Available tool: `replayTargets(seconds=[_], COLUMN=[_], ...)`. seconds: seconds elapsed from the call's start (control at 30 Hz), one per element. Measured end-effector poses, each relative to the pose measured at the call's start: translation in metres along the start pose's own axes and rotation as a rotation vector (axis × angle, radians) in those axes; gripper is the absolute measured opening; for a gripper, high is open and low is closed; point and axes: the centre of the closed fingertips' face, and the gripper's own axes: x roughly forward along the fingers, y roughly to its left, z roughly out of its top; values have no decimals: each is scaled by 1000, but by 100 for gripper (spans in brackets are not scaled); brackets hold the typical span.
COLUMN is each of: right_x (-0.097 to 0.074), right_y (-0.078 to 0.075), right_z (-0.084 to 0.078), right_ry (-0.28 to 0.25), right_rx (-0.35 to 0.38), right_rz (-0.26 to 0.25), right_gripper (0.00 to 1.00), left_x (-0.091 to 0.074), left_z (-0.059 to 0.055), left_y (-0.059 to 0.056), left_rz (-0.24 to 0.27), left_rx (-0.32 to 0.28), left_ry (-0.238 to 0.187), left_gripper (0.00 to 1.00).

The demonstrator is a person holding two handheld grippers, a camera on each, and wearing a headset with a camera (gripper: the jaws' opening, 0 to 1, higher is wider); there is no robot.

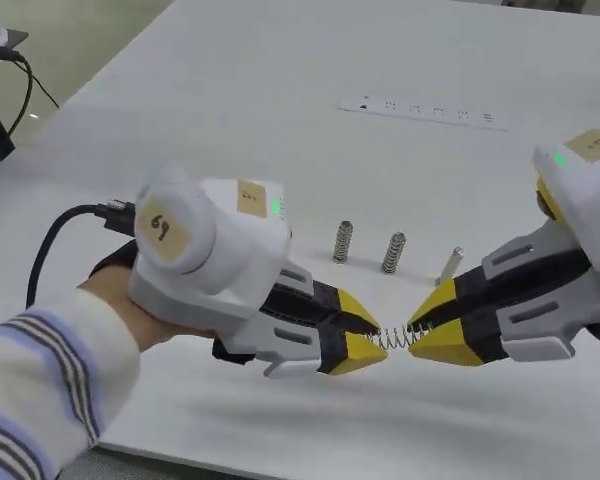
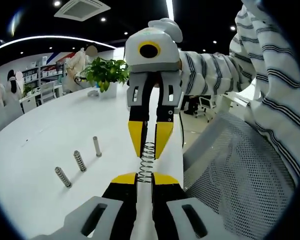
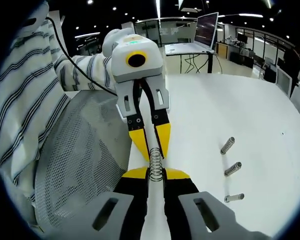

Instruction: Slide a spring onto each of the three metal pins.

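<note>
Tools meet tip to tip above the broad white bench (image 1: pixel 280 110), each with yellow tips on a black-and-white body. The left tool (image 1: pixel 365 342), held in a hand (image 1: pixel 130 310) below a striped sleeve (image 1: pixel 40 390), is clamped on one end of a small silver coil spring (image 1: pixel 395 338). The right tool (image 1: pixel 420 333) is clamped on the other end, so the spring lies stretched between the two, held off the bench surface.

In the left gripper view the spring (image 2: pixel 147 162) runs from that tool's own closed jaws up to the right tool (image 2: pixel 150 146) facing it. The right gripper view shows the same coil (image 3: pixel 156 165) pinched from the other side.

Just beyond the tools, three slim metal pins stand in a row on the bench. The spring-wrapped first pin (image 1: pixel 343 241) and the spring-wrapped middle pin (image 1: pixel 394 253) are both covered by coils, while the third pin (image 1: pixel 450 265), nearest the right tool, is bare.

A flat white power strip (image 1: pixel 425 110) lies farther back, well apart from the pins. A black cable (image 1: pixel 55 235) trails from the rear of the left tool. A grey mesh chair back (image 2: pixel 230 165) sits beside the bench edge.
</note>
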Motion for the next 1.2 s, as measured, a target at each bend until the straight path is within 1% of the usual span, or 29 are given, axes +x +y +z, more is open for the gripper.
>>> replayTargets(seconds=[0.17,0.4,0.47,0.6,0.7,0.8,0.97,1.2], right_x=[-3,-9,-10,-9,-9,-9,-10,-13], right_y=[1,-2,-2,-1,1,2,5,9], right_z=[1,2,0,-3,-1,-1,2,5], right_ry=[38,94,120,164,175,191,215,242], right_rx=[-30,-73,-77,-102,-115,-107,-127,-162], right_rz=[12,2,5,11,11,7,3,3], right_gripper=[8,8,8,8,8,8,8,8], left_x=[1,2,4,8,9,10,13,20], left_z=[3,10,10,9,8,8,7,12], left_y=[-2,-1,-2,-5,-6,-6,-8,-12], left_rz=[6,24,24,23,21,21,17,1], left_rx=[-9,-17,-21,-10,-20,-18,-14,2], left_ry=[-8,-39,-41,-37,-38,-42,-46,-50], left_gripper=[3,3,3,3,2,2,2,2])
